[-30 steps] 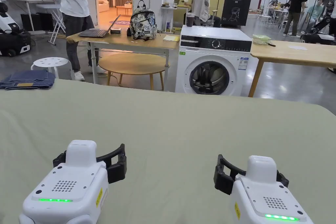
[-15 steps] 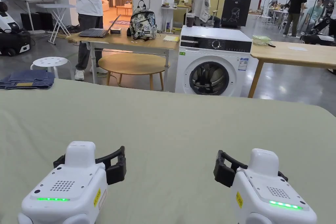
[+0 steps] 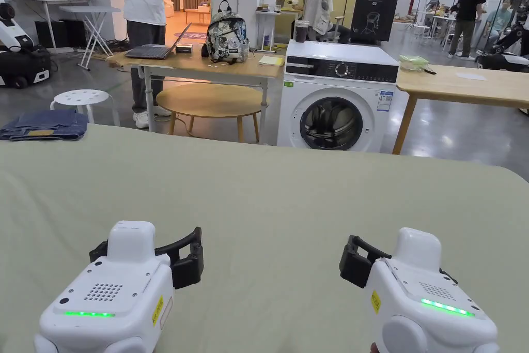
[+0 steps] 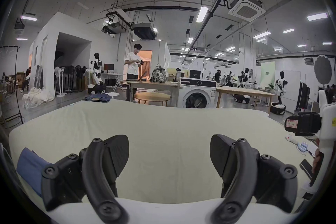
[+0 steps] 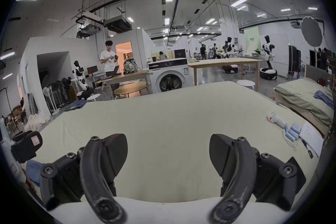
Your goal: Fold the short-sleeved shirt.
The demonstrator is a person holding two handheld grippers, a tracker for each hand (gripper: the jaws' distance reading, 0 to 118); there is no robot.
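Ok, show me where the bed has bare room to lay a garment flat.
The sheet lies bare ahead of the left gripper and right gripper, up to the far edge. Folded jeans take the far left corner; batteries and papers crowd the right edge.

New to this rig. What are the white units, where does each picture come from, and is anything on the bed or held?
No robot arm here: a person holds a handheld two-jaw gripper in each hand. The head view looks down on the left gripper and right gripper above a pale green sheet. The other two views come from cameras riding on each gripper, looking out between its black jaws. Both stand open and hold nothing. Folded blue jeans lie at the far left corner; a blue cloth lies near the left gripper. I can't make out a short-sleeved shirt for certain.
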